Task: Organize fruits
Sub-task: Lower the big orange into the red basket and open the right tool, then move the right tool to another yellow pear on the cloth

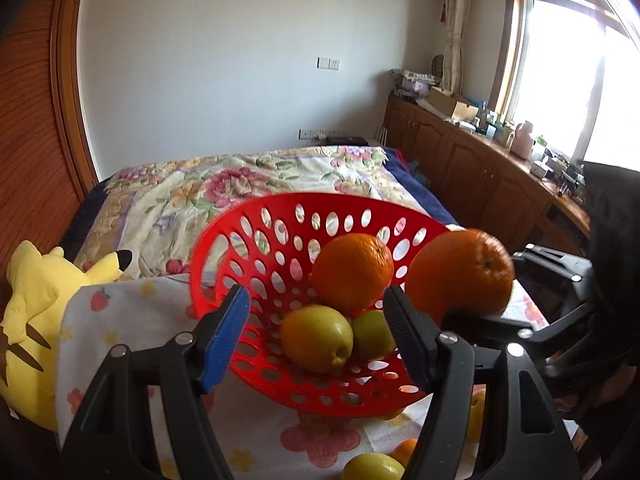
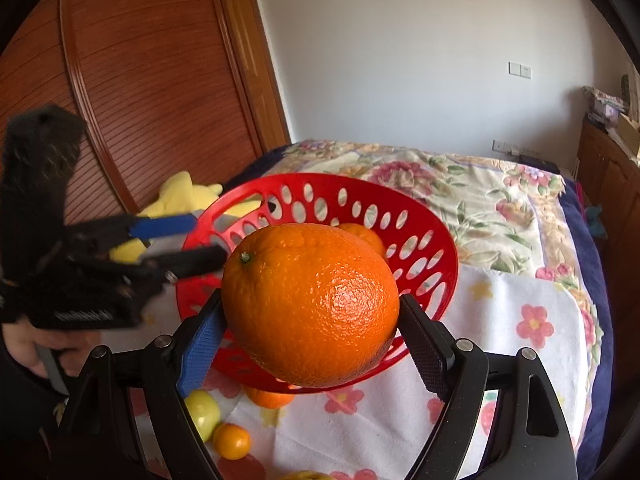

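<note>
Over the floral cloth (image 2: 500,320), we clamped our right gripper (image 2: 312,320) on a large orange (image 2: 310,304) at the red basket's (image 2: 432,216) six o'clock rim. Our left gripper (image 1: 316,320) stood apart, empty, at its nine o'clock edge; another orange (image 1: 352,272) and two yellow-green fruits (image 1: 316,338) lay inside.

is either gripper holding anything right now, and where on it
The right gripper grips a large orange, jaws pressing its two opposite sides, stem toward the upper left. The left gripper holds nothing; its jaws stand open before the red basket.
</note>
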Available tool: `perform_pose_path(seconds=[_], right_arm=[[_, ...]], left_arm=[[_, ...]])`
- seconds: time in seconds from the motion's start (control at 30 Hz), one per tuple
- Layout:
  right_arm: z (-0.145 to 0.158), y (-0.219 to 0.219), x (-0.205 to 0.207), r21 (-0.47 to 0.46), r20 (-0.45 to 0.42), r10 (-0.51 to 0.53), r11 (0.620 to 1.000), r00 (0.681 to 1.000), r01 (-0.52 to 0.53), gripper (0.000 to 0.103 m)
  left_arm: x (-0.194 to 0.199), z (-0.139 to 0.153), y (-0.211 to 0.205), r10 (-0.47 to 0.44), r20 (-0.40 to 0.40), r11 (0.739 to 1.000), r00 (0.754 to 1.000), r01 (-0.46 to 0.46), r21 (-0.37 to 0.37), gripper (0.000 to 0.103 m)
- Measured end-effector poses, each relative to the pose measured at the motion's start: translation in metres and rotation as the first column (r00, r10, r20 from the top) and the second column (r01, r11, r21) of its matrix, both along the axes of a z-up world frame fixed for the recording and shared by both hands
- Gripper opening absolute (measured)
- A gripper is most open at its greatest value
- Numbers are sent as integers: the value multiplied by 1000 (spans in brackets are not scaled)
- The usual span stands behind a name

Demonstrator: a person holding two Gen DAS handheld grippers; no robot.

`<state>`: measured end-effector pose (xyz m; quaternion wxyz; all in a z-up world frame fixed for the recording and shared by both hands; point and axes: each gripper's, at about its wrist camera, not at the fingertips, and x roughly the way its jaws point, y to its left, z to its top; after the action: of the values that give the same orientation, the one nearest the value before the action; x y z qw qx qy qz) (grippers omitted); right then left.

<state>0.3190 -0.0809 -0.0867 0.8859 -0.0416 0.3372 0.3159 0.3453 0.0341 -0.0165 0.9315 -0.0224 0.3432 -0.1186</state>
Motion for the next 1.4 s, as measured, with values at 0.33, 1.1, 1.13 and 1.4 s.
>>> perform_pose_path(seconds=[0.33, 1.1, 1.13, 1.4], right_arm=[[-13, 19, 5, -38, -13, -11, 999, 1000, 10, 85], [-7, 28, -11, -93, 53, -54, 994, 997, 59, 87], [-5, 26, -14, -87, 53, -56, 994, 997, 60, 87], [6, 0, -56, -46, 70, -75, 996, 995, 79, 87]], left_arm=[[-30, 8, 15, 4, 31, 1000, 1000, -4, -8, 69], [-85, -16, 25, 37, 2, 999, 999, -37, -10, 71], [-87, -18, 24, 37, 0, 999, 999, -37, -9, 72], [-110, -30, 13, 19, -9, 1000, 1000, -20, -8, 73]])
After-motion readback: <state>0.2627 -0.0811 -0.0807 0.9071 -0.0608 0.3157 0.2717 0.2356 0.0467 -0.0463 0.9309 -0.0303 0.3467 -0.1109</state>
